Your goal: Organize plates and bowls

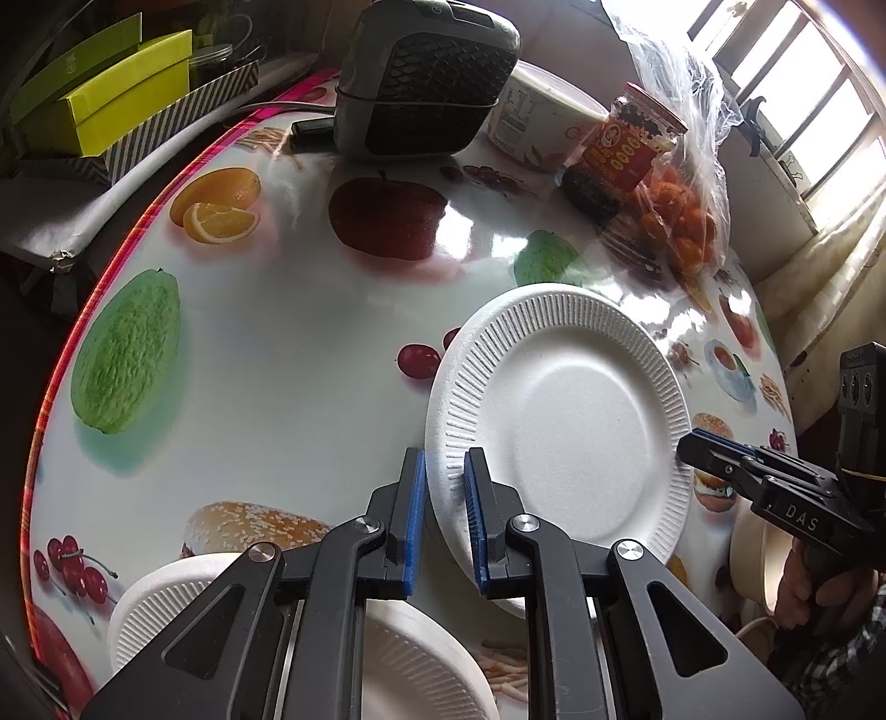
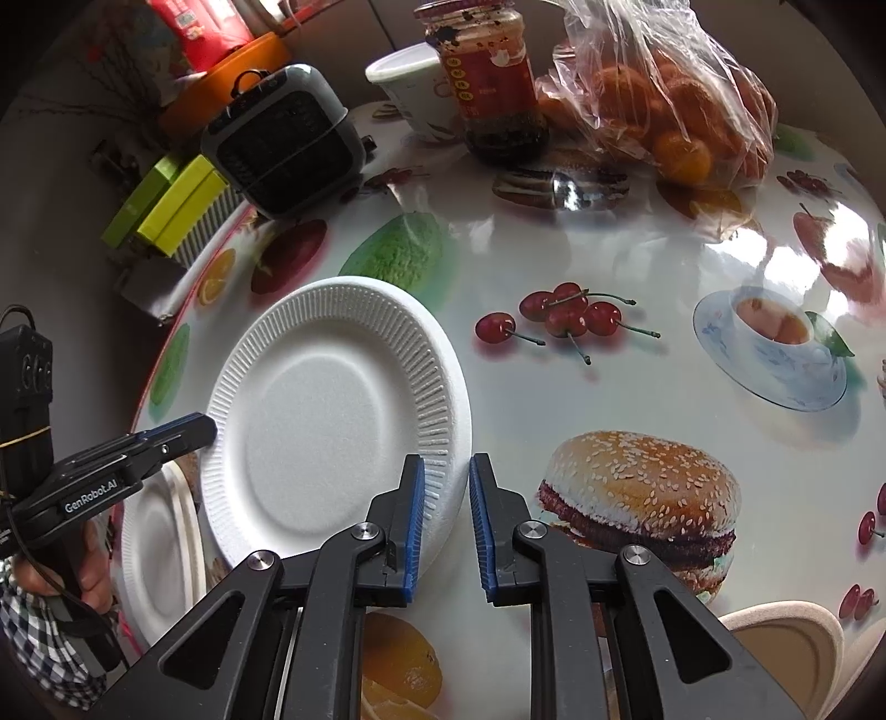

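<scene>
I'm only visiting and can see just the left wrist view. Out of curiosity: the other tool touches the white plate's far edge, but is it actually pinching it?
Observer: Yes. In the right wrist view the right gripper has the plate rim between its blue pads, closed on it.
Visitor: And what is behind the grey heater? My picture stops there.
Observer: An orange tray sits behind it, with a red package on top.
</scene>
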{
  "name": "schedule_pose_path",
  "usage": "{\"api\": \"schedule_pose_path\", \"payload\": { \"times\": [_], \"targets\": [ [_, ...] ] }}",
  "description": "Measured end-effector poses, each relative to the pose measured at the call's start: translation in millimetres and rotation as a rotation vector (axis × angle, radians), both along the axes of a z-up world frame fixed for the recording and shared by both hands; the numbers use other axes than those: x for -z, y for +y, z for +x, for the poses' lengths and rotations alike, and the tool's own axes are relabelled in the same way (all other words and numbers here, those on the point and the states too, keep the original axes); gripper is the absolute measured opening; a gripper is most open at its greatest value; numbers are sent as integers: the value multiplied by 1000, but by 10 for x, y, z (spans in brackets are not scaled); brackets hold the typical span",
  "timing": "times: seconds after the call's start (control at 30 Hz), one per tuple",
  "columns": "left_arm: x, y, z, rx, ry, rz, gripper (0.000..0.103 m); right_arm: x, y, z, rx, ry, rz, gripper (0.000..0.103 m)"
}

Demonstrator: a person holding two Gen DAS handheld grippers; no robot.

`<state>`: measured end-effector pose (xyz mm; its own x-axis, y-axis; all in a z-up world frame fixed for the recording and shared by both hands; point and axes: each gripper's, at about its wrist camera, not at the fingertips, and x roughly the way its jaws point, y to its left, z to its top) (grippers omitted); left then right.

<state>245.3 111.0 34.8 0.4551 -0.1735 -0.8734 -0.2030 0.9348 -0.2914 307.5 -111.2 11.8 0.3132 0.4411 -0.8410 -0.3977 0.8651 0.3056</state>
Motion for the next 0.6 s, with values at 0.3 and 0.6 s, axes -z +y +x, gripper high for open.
{"api": "schedule_pose_path", "payload": {
  "times": [0.3,0.6],
  "targets": [
    [-83,-11,-56,2,-22,0,15,-59,-15,-67,10,-18,4,16],
    [-225,6,-182,-2,-54,9,15,-184,-3,-207,4,-48,12,16]
  ]
}}
